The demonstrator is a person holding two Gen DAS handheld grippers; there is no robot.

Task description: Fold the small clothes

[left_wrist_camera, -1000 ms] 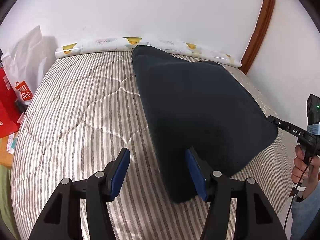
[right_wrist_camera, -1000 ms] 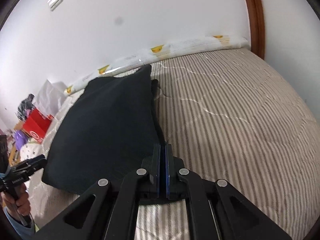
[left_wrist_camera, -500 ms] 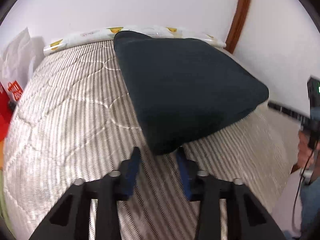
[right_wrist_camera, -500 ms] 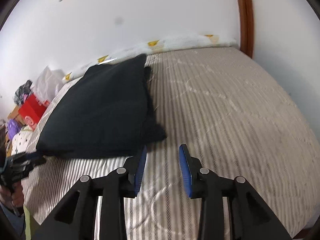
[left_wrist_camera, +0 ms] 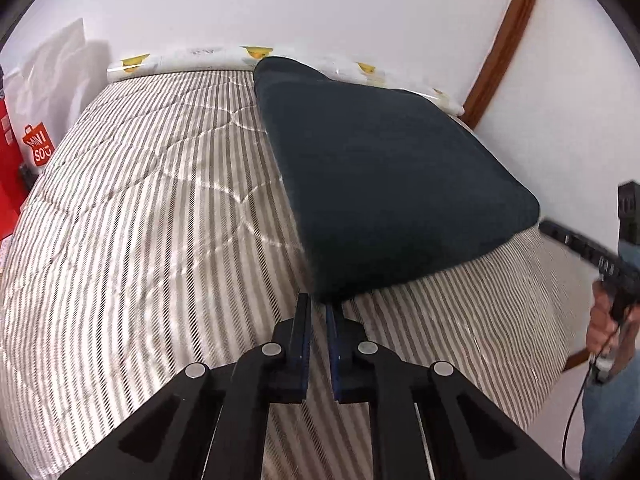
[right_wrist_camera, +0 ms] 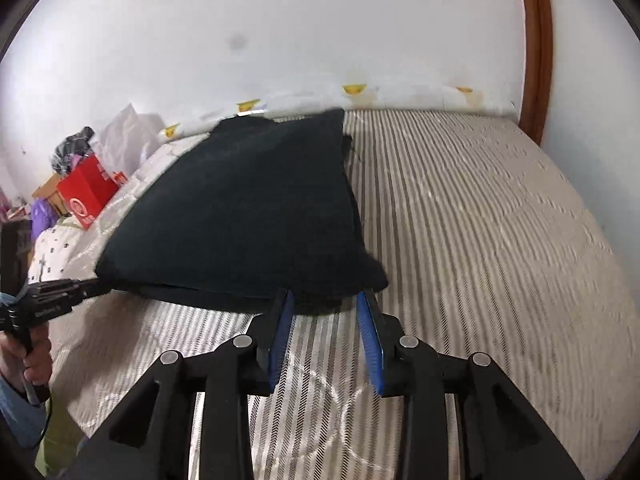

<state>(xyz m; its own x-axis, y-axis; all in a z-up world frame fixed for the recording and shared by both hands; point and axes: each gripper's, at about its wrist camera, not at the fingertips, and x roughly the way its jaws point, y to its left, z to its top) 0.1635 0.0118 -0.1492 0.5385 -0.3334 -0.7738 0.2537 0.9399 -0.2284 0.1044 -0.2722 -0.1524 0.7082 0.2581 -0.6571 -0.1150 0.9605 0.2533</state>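
A grey-and-white striped quilted mattress (left_wrist_camera: pixel 160 220) fills the room, a white bolster printed with yellow ducks (right_wrist_camera: pixel 400 94) lying along its far edge against the white wall (left_wrist_camera: pixel 320 0). Beside the bed stand a red Miniso shopping bag (left_wrist_camera: pixel 38 150), a white bag (left_wrist_camera: pixel 52 64) and a red box (right_wrist_camera: pixel 90 194); brown wooden trim (right_wrist_camera: pixel 534 48) runs up the wall.

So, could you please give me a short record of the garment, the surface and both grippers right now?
garment: dark garment, lying flat
surface: striped quilted mattress
left gripper: shut at the garment's near corner; unclear whether cloth is pinched
right gripper: open, jaws have just been opening; the garment's near edge lies between the tips, not pressed
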